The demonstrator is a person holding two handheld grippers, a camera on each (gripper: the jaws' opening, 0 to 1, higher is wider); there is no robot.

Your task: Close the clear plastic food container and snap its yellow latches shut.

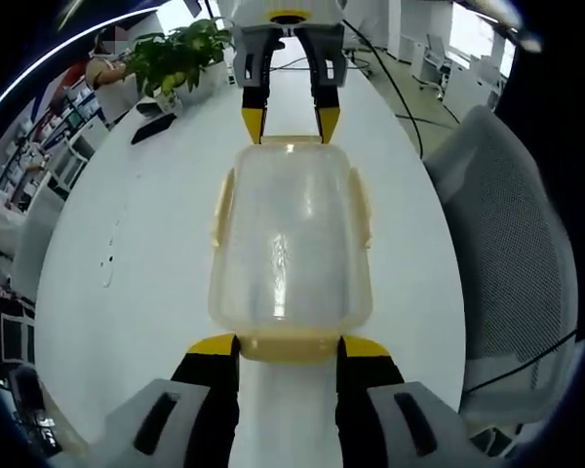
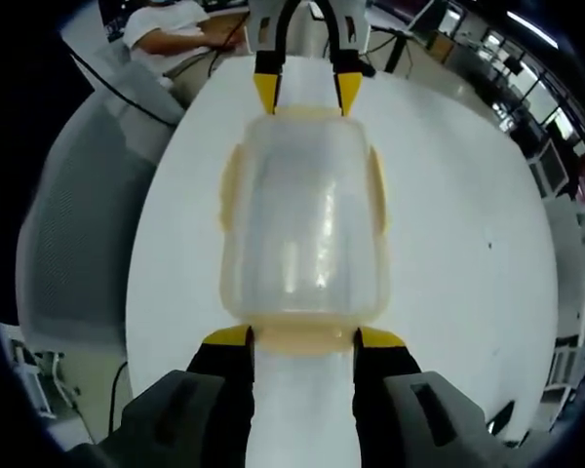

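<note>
The clear plastic container (image 1: 291, 234) (image 2: 307, 214) lies with its lid on, lengthwise on the white table (image 1: 127, 253) (image 2: 468, 253). Pale yellow latches (image 1: 222, 205) (image 2: 378, 190) run along both long sides. My left gripper (image 1: 290, 344) is open at one short end, its yellow-tipped jaws on either side of the end latch (image 1: 291, 349). My right gripper (image 2: 305, 338) is open at the opposite end, astride that end latch (image 2: 305, 341). Each gripper faces the other: the right gripper (image 1: 291, 125) and the left gripper (image 2: 306, 95) appear beyond the container.
A potted plant (image 1: 180, 54) and a dark flat object (image 1: 151, 127) sit on the table's far part. A grey mesh chair (image 1: 507, 244) (image 2: 73, 234) stands beside the table. A person (image 2: 175, 24) sits at a desk behind.
</note>
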